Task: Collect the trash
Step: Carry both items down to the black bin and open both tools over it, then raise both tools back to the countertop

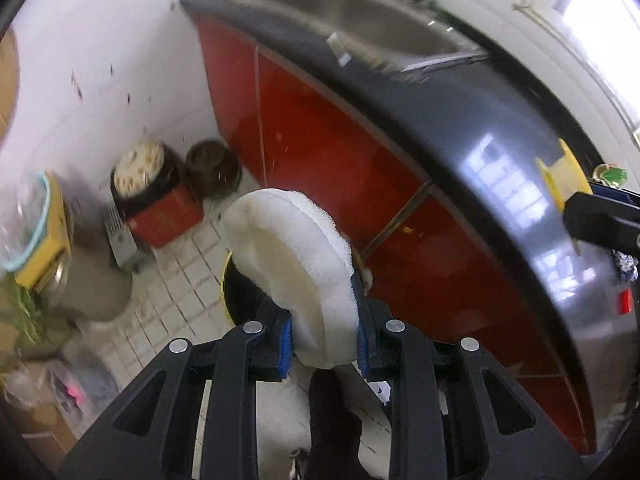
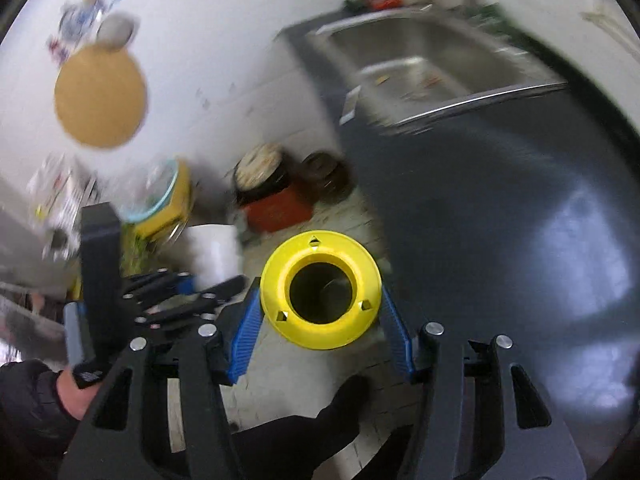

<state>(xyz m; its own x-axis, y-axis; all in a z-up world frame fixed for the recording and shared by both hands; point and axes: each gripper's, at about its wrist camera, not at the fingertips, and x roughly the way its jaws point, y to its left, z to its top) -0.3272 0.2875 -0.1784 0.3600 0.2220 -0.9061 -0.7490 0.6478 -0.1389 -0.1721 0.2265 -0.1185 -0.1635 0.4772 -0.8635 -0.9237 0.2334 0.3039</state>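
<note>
In the left wrist view, my left gripper (image 1: 324, 320) is shut on a piece of white foam (image 1: 296, 252), folded over and pinched between the blue pads. My right gripper (image 2: 320, 320) is shut on a yellow plastic spool (image 2: 320, 292) with wide flanges and a dark hollow core, seen end-on. The same spool (image 1: 558, 176) and the right gripper's black body show at the right edge of the left wrist view, over the countertop. The right wrist view has the left gripper (image 2: 168, 292) and its foam (image 2: 212, 248) at left, held by a hand in a dark sleeve.
A dark glossy countertop (image 1: 480, 128) with a steel sink (image 1: 360, 20) runs over red cabinet doors (image 1: 320, 152). On the white tiled floor (image 1: 180, 272) stand two jars (image 1: 140, 168), a red box (image 1: 168, 216) and a yellow box (image 1: 44, 248). A round wooden board (image 2: 100, 96) hangs on the wall.
</note>
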